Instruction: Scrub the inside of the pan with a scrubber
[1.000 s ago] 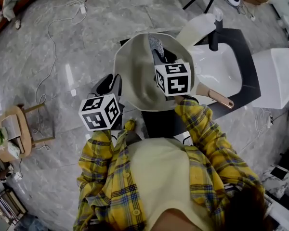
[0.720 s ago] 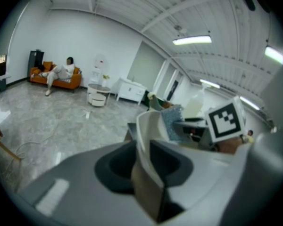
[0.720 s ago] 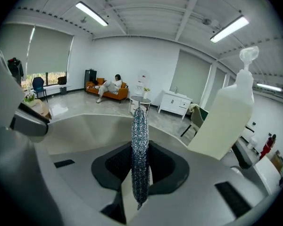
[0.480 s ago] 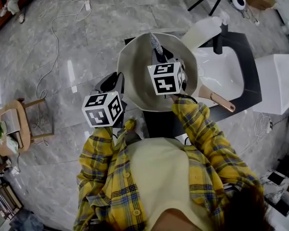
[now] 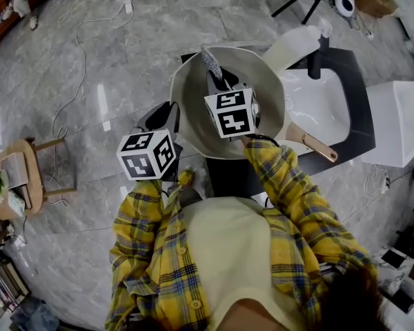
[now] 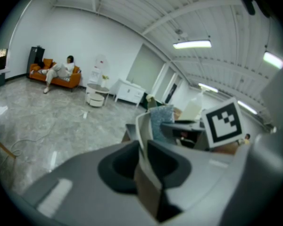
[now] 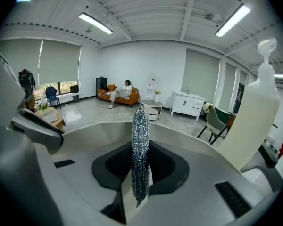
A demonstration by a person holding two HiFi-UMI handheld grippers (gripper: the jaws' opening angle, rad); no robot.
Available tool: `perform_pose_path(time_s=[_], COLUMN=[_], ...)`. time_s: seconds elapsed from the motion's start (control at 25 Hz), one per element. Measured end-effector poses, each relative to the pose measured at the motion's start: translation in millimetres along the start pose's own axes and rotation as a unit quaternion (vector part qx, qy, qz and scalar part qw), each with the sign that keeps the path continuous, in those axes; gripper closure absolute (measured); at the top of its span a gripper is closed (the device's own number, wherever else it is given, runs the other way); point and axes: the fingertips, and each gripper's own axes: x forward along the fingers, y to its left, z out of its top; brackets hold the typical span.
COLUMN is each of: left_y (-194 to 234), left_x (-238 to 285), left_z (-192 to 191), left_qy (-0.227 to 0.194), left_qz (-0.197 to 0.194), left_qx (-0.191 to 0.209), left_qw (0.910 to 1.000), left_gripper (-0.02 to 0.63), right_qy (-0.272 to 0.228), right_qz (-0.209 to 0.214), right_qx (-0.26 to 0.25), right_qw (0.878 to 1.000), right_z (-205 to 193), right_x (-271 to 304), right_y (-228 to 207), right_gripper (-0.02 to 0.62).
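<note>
- Pan point(image 5: 192, 119): tilted over the left end of the dark tabletop point(image 5: 348, 61), just left of the white sink point(image 5: 321, 98). Its handle point(image 5: 310, 143) points right.
- Scrubber point(image 5: 210, 63): silvery mesh pad, inside the pan near its far wall.
- Right tongs point(image 5: 217, 81): reaching into the pan, clamped on the scrubber, which stands upright between the jaws.
- Left tongs point(image 5: 167, 116): at the pan's left rim. The jaws have just been closing and now pinch the rim between them.
- White pump bottle point(image 5: 290, 45): just beyond the pan's far right edge.
- Cable point(image 5: 72, 43): loose on the floor, far left.
</note>
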Motion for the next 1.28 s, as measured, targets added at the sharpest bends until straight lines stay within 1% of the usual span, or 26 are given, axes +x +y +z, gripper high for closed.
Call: perform_pose_path(time_s=[0.2, 0.4, 0.64, 0.84, 1.04, 1.28], left_y=[0, -1, 0, 0, -1, -4], left_x=[0, 1, 0, -4, -6, -9], left_z=[-1, -1, 0, -1, -4, -5], left_qy=[-0.001, -0.001, 0.000, 0.001, 0.000, 0.004], left_qz=[-0.001, -0.003, -0.003, -0.008, -0.015, -0.023], left_qx=[-0.001, 0.001, 0.007, 0.012, 0.011, 0.019], left_qw=[1.0000, 1.0000, 1.0000, 0.9999, 0.9998, 0.9995], left_gripper=[0.546, 0.545, 0.545, 0.538, 0.534, 0.533], right_qy=[-0.015, -0.022, -0.025, -0.028, -0.008, 0.021], right_qz=[0.031, 0.083, 0.135, 0.163, 0.214, 0.259], right_qx=[0.009, 0.012, -0.007, -0.034, -0.058, -0.061], right_qw=[0.999, 0.996, 0.991, 0.986, 0.975, 0.964], right_z=[1, 0, 0, 2, -2, -7], right_x=[-2, -8, -19, -28, -37, -51], right_y=[15, 38, 67, 80, 90, 99], right_gripper=[0.514, 0.514, 0.514, 0.514, 0.514, 0.514])
